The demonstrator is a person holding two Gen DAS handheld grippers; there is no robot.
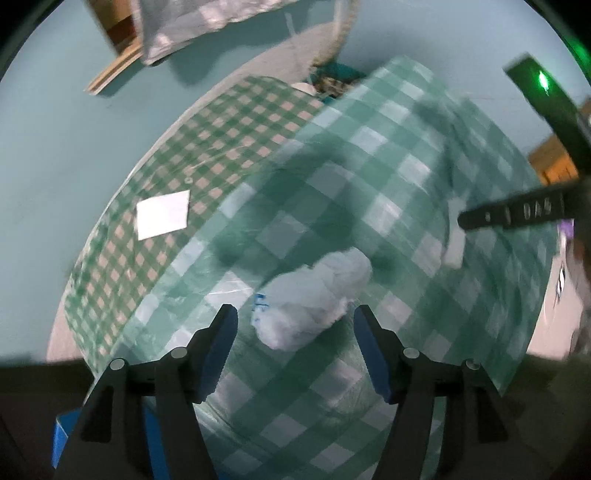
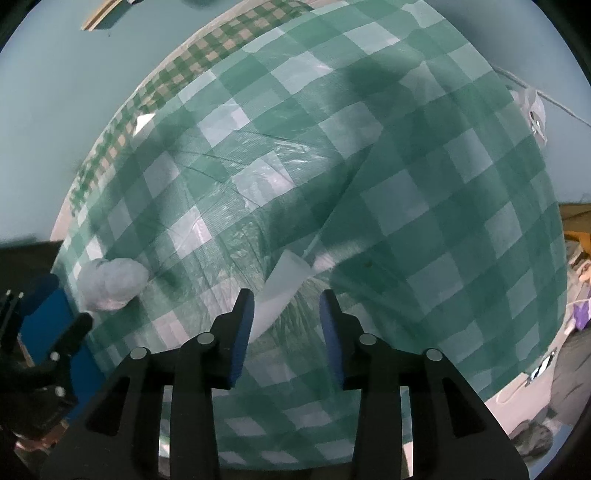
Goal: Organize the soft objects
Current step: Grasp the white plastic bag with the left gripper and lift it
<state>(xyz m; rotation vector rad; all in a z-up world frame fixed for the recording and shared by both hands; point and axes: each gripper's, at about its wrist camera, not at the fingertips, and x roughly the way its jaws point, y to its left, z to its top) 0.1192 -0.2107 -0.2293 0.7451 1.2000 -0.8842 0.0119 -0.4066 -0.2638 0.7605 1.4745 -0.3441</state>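
A crumpled white soft wad [image 1: 314, 295] lies on a thin green-and-white checked sheet [image 1: 369, 166] that covers most of the table. My left gripper [image 1: 295, 310] points down over the wad and is open; the wad sits between its blue pads without touching them. In the right wrist view the wad [image 2: 110, 282] is at the left, beside a finger [image 2: 75, 325] of the left gripper. My right gripper [image 2: 286, 293] is shut on a gathered fold of the sheet [image 2: 424, 184], with a white tab [image 2: 284, 284] in the fold. A ridge in the sheet runs up from this grip.
A tablecloth with smaller green-and-beige checks [image 1: 221, 140] shows under the sheet, with a white paper square [image 1: 162, 214] on it. A checked bag [image 1: 184, 22], wooden boards [image 1: 114, 66] and a woven basket rim [image 1: 343, 33] are on the teal floor beyond.
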